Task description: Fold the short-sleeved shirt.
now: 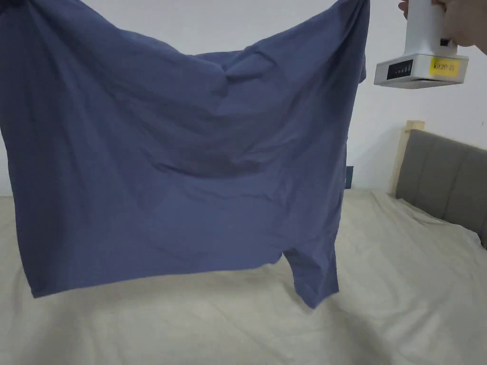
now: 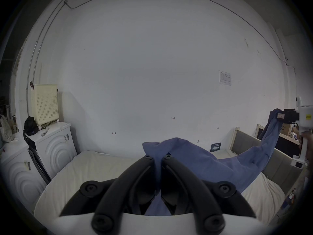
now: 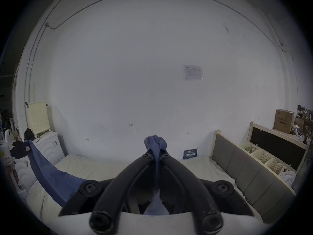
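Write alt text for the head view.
A blue short-sleeved shirt hangs spread out in the air above a bed with a cream sheet, one sleeve dangling at its lower right. The right gripper holds its upper right corner, its white body in a hand; a grey padded headboard stands at right.

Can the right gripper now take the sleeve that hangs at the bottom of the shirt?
Probably not: the right gripper is shut on the shirt, holding it up, and the sleeve hangs far below, near the bed.
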`<state>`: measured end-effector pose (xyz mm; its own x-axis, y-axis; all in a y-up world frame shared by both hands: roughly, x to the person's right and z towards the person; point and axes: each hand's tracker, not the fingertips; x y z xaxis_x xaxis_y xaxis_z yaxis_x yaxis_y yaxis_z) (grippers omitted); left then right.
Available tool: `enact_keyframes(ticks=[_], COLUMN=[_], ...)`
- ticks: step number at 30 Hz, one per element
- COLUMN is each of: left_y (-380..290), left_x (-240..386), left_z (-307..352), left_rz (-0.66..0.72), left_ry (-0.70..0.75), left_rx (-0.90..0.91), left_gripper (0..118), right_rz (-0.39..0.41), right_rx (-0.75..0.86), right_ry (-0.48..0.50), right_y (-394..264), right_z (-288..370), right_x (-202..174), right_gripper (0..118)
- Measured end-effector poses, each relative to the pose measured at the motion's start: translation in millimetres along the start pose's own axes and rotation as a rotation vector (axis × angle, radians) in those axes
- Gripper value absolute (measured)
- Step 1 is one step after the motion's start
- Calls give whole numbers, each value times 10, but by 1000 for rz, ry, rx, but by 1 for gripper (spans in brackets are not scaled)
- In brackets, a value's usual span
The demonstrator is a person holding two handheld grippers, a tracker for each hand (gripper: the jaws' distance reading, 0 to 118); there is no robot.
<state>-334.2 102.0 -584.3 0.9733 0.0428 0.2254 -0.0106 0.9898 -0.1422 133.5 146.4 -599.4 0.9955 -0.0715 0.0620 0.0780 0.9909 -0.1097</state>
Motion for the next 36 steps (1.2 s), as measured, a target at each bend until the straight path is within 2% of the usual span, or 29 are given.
enact_keyframes(ticks=[2, 5, 6, 9, 11, 14, 17, 20, 23, 25, 29, 32, 34, 36], left_y=[-87, -340, -463, -1062, -1561, -2338, -3017, -3516, -3808, -3889, -3882, -3774, -3705, -3713], left_x=[-29, -42, -45, 13, 40, 100, 279, 435, 543, 570, 497, 468, 472, 537], left_z=[-88, -255, -302, -348, -347, -201, 43, 390, 874, 1224, 1849, 2246, 2397, 2448], left_rz=[-2, 33, 42, 55, 79, 103, 96, 86, 74, 37, 50, 76, 85, 32], left_ry=[-7, -4, -12, -48, -74, -80, -105, -178, -192, -193, -189, -192, -222, -250], left_rx=[6, -72, -99, -190, -296, -364, -440, -515, -518, -473, -413, -378, -393, -482], left_gripper=[3, 3, 3, 3, 3, 3, 3, 3, 3, 3, 3, 3, 3, 3], right_rz=[-4, 63, 63, 33, 51, 78, 11, -15, 1, -19, -97, -36, -34, -47], right_rx=[6, -44, -70, -157, -225, -329, -429, -459, -456, -440, -368, -324, -336, -390], right_ry=[-7, -36, -37, 5, 21, 34, 45, 68, 106, 129, 137, 156, 160, 166], right_y=[-117, -497, -660, -1295, -1839, -2684, -3394, -3856, -4113, -4196, -4111, -4013, -3986, -4018], right_z=[-52, -110, -132, -118, -59, 97, 351, 723, 1271, 1680, 2394, 2820, 2987, 3080], right_x=[18, 18, 30, 77, 107, 169, 299, 469, 606, 708, 937, 1028, 1094, 1126], right_gripper=[2, 2, 2, 2, 2, 2, 2, 2, 2, 2, 2, 2, 2, 3])
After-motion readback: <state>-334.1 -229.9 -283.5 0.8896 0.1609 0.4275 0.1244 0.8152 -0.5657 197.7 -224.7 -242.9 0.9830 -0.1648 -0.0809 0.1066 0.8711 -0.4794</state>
